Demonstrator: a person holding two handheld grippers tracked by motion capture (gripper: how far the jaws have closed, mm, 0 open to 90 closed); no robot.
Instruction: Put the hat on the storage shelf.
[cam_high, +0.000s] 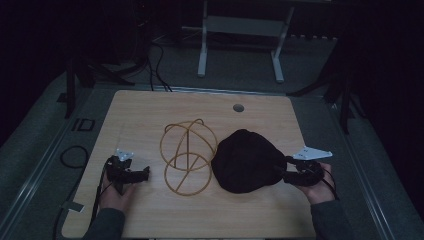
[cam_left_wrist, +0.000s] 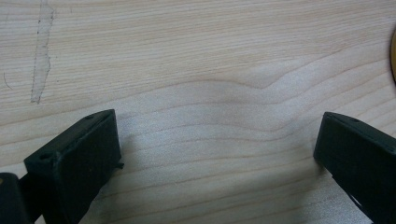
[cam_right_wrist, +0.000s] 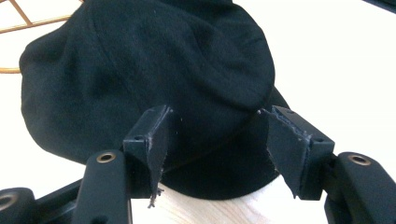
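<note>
a: where's the soft black fabric cap (cam_high: 246, 161)?
b: on the light wooden desk (cam_high: 150, 112), touching the gold wire frame (cam_high: 188, 156) on its left.
a: and the jaws?
b: right gripper (cam_right_wrist: 215, 140) spread around the cap's brim; left gripper (cam_left_wrist: 217, 154) spread wide, left of the frame.

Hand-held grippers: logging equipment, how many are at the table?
2: left hand-held gripper open over bare wood near the left edge; right hand-held gripper open around the black fabric cap's brim.
</note>
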